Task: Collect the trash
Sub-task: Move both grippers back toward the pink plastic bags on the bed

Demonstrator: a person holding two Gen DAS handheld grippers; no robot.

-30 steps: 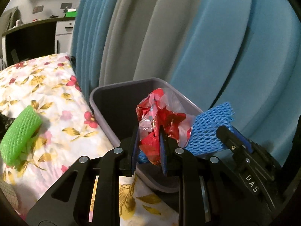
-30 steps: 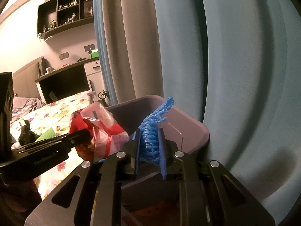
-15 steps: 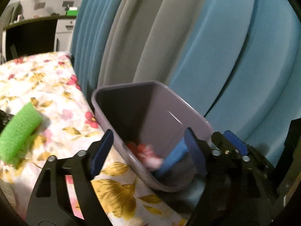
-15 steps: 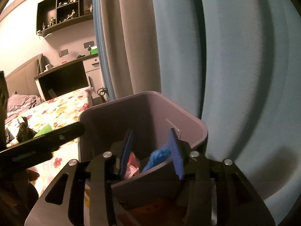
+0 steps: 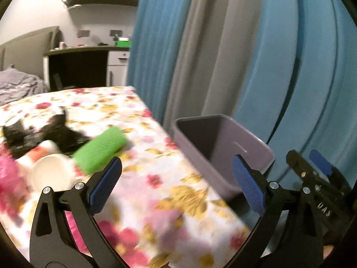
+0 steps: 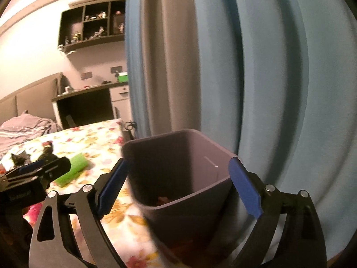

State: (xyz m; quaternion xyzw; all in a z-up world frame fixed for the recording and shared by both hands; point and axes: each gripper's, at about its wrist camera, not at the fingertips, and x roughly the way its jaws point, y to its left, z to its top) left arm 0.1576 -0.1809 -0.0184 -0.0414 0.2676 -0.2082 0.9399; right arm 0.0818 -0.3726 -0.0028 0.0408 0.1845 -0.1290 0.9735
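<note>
A grey-purple plastic bin [image 5: 223,147] [image 6: 185,169] stands at the edge of the flowered bed [image 5: 156,178], against the curtains. My left gripper [image 5: 176,183] hangs over the bedspread left of the bin, its jaws opening wide with nothing between them. My right gripper [image 6: 178,185] faces the bin, its jaws opening on either side of the bin's near wall, not touching it. A bit of reddish trash [image 6: 165,199] shows inside the bin. A green foam net [image 5: 100,149] [image 6: 71,169], a white cup [image 5: 51,174] and a pink wrapper [image 5: 9,178] lie on the bed.
Blue and grey curtains [image 5: 245,55] hang right behind the bin. A black figure [image 5: 40,134] lies on the bedspread near the cup. A dark desk [image 5: 78,67] and wall shelves [image 6: 93,26] stand far back. The right gripper [image 5: 316,167] shows at the left wrist view's right edge.
Both grippers opened and dropped the red wrapper and the blue foam net into the bin. Both then drew back, and the left one swung left toward the bed.
</note>
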